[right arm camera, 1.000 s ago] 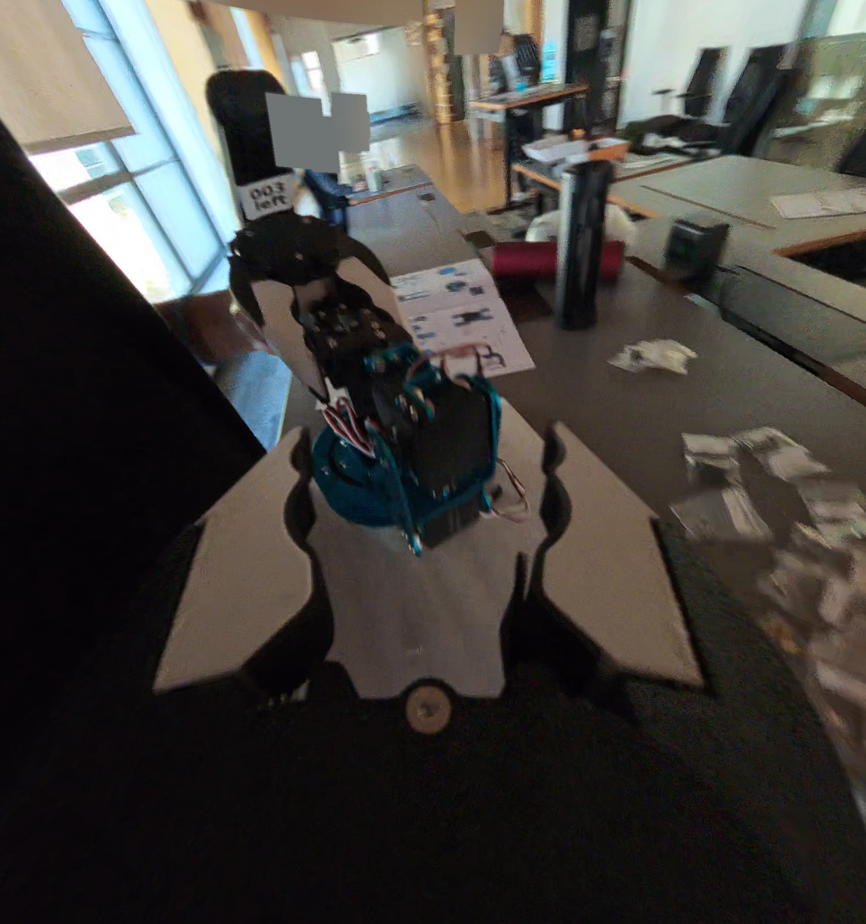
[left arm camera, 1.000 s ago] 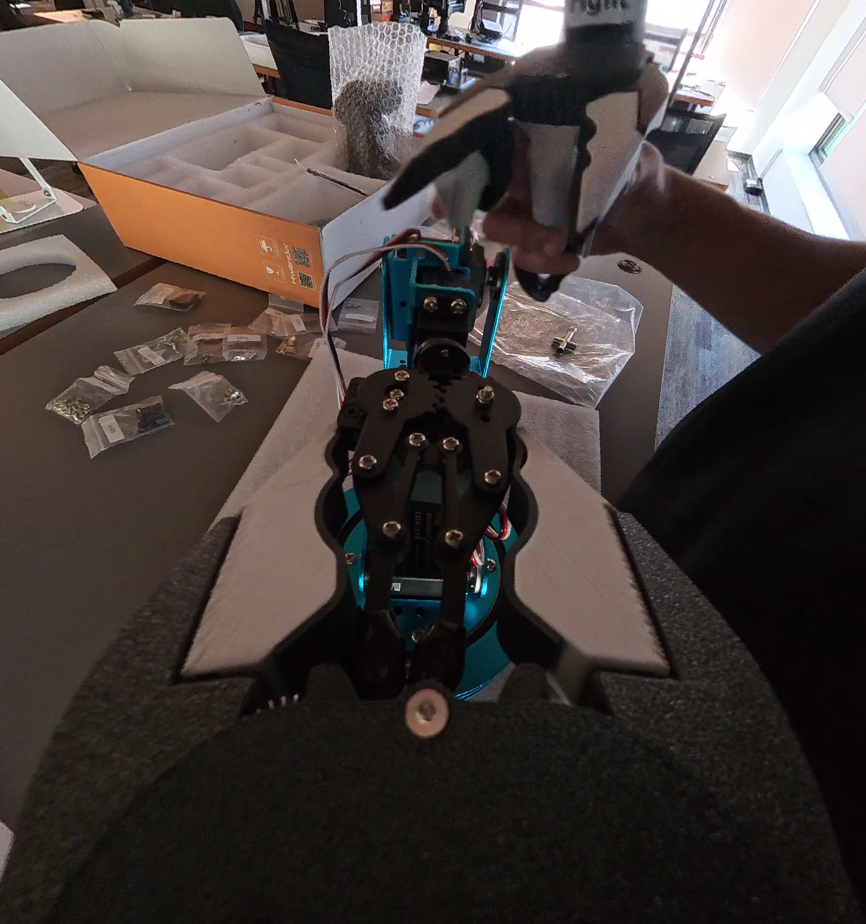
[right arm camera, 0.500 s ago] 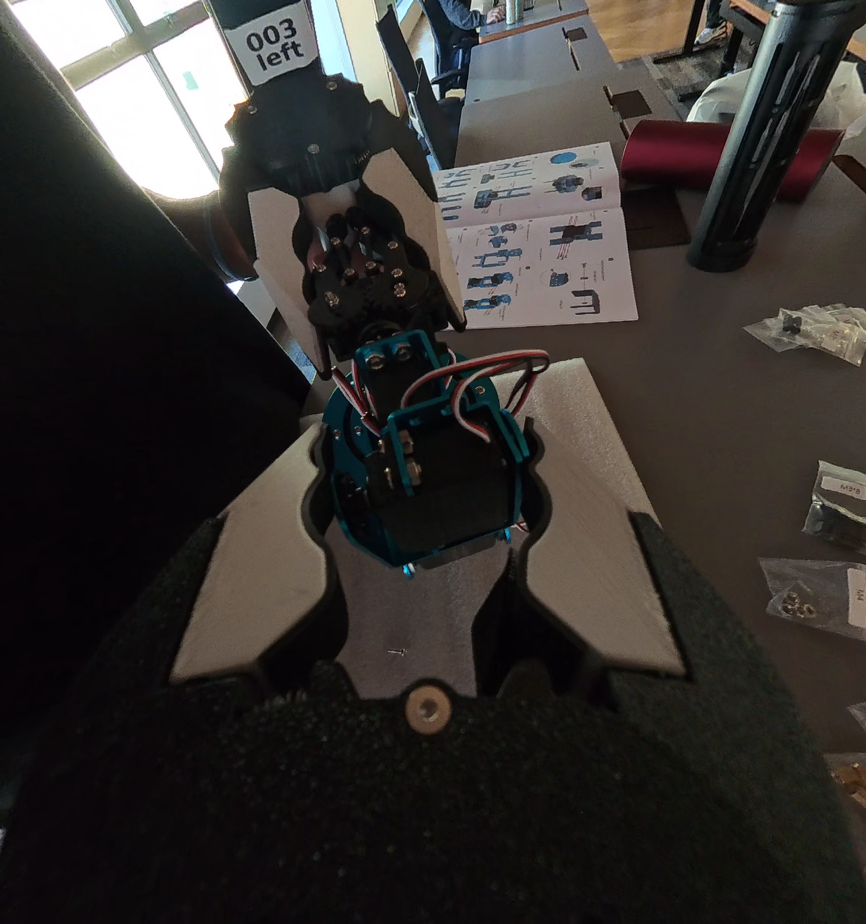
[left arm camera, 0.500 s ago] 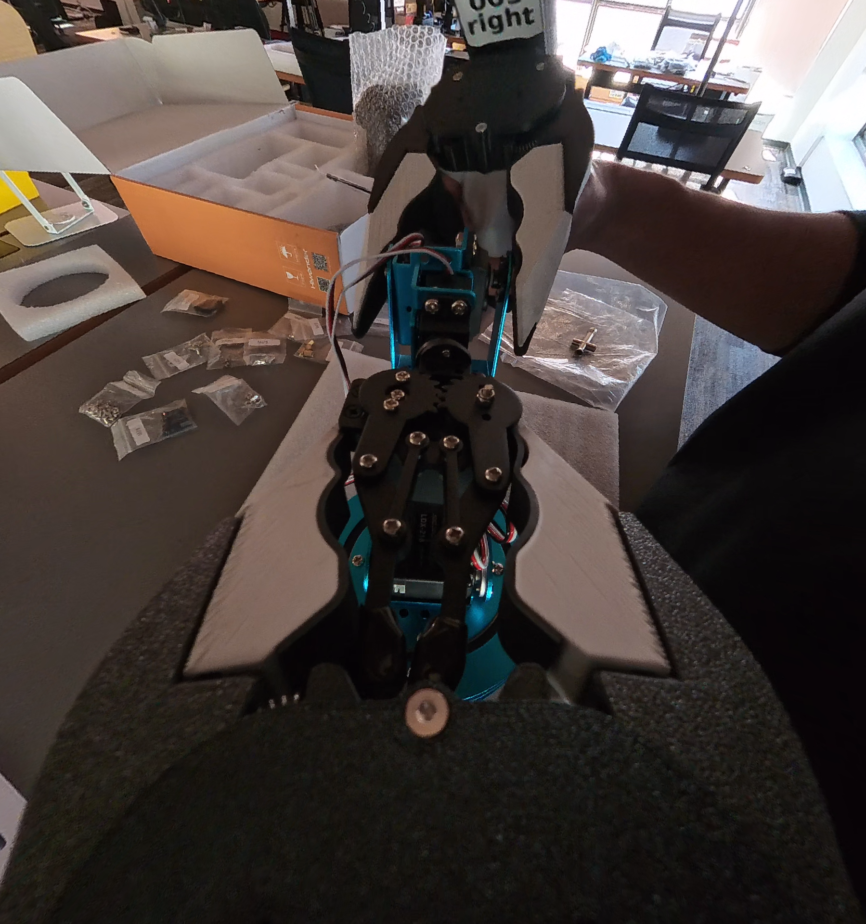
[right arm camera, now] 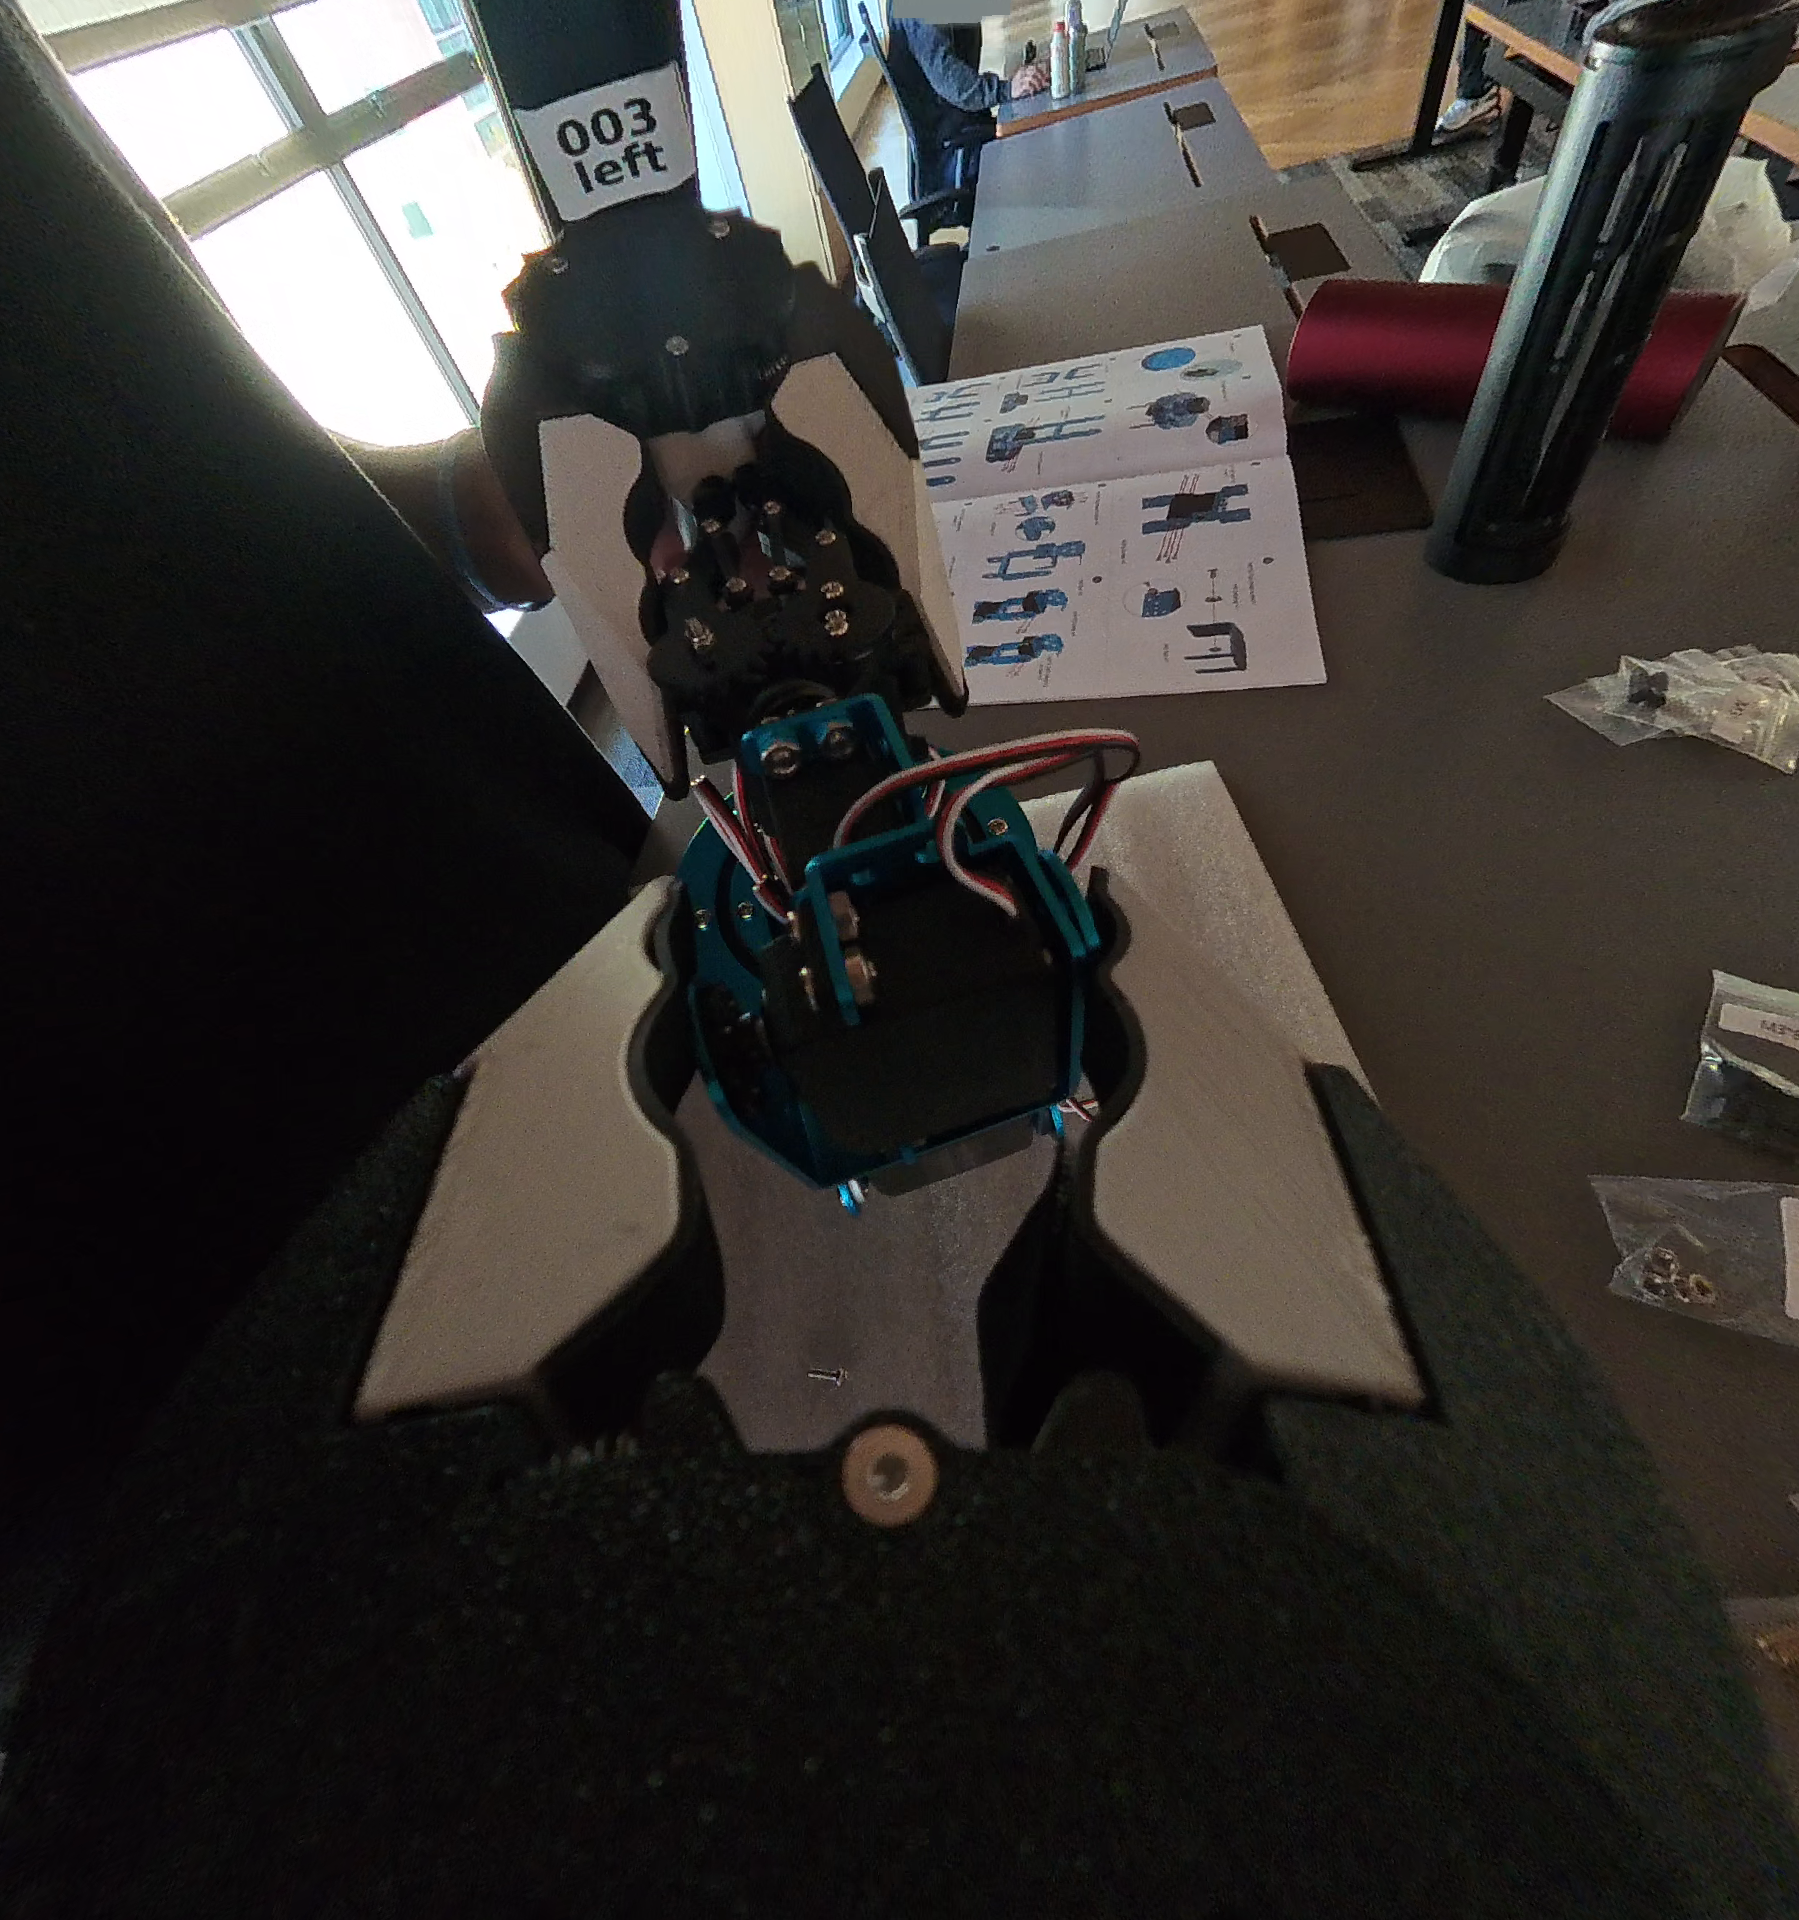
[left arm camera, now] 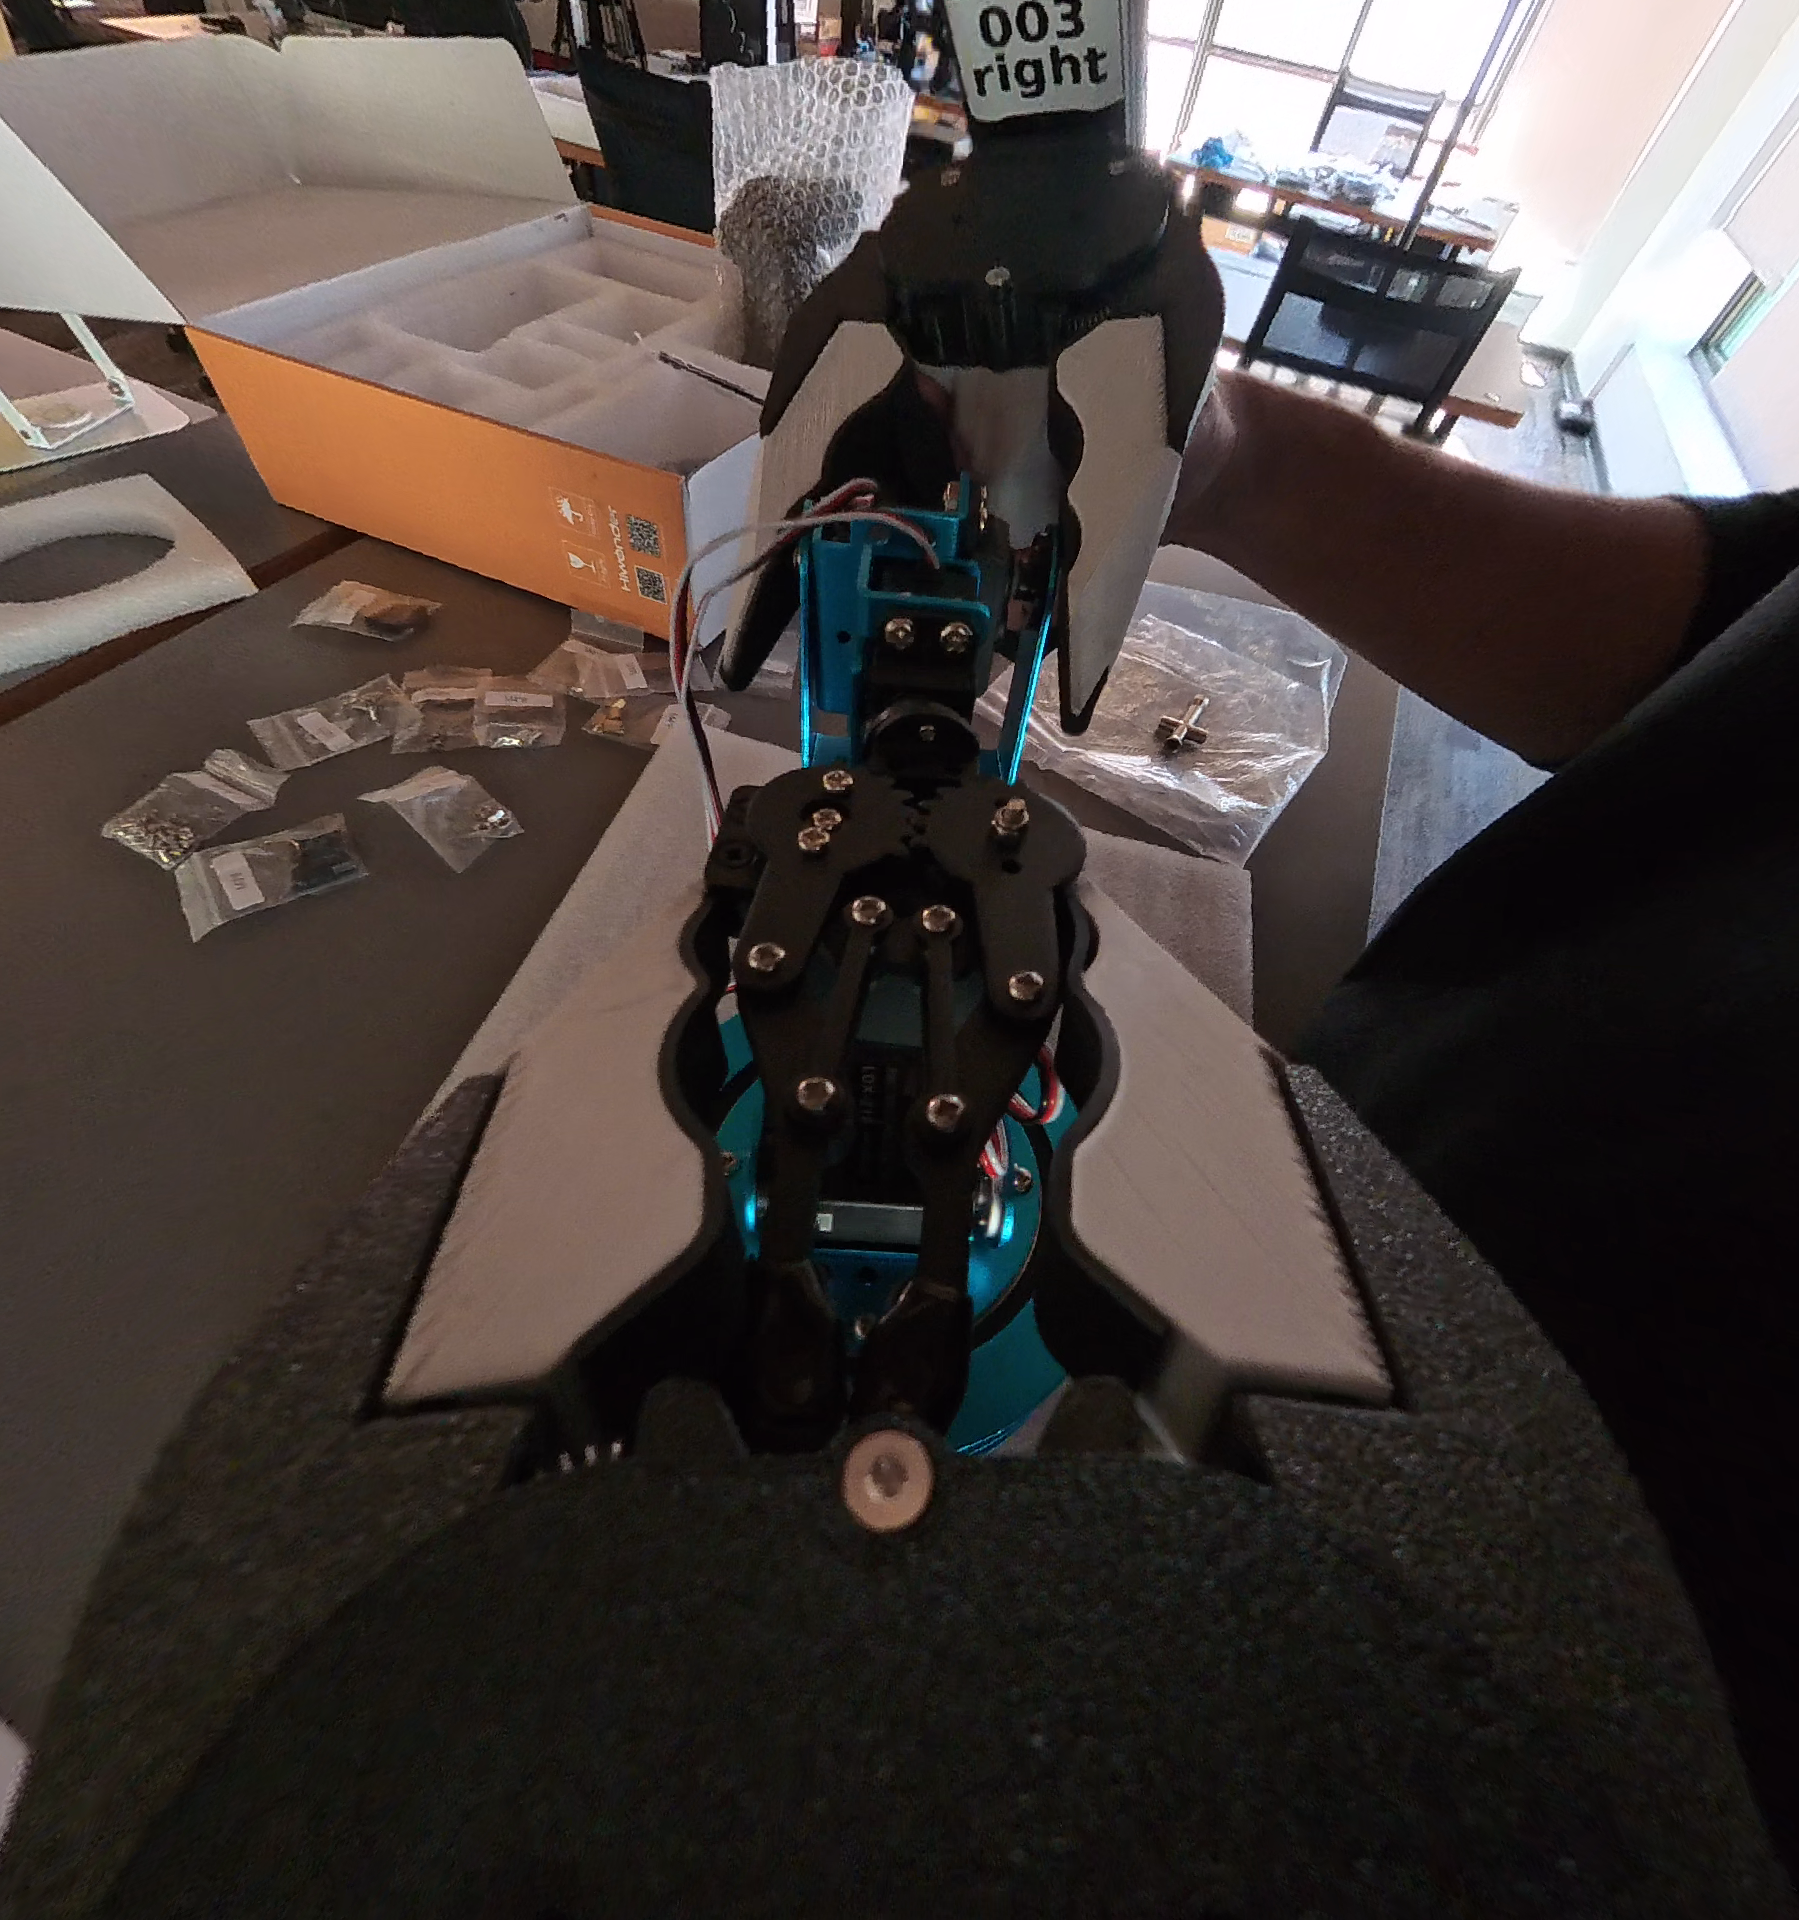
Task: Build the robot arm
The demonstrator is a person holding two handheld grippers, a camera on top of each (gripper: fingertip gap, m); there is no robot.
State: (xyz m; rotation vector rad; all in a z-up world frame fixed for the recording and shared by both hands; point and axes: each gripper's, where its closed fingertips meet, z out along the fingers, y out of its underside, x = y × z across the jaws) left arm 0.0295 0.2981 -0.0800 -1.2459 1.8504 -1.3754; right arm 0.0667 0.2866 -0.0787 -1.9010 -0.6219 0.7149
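A small blue and black robot arm kit stands on a white foam sheet on the dark table. My left gripper is shut on its black claw, which lies between the fingers; the claw also shows in the right wrist view. My right gripper is open and straddles the blue servo bracket closely, fingers on both sides. In the left wrist view the right gripper comes down from above over the bracket. Red, white and black wires loop over the bracket.
An open orange box with white foam insert and a bubble-wrap roll stand behind. Small bags of screws lie at the left, a plastic bag at the right. An open booklet, dark cylinder and loose screw show. The tips of one gripper are about 5 cm away from the tips of the other.
My right gripper has swung in from above and come down around the blue bracket, its fingers a little closer together. My left gripper has kept its hold on the claw.
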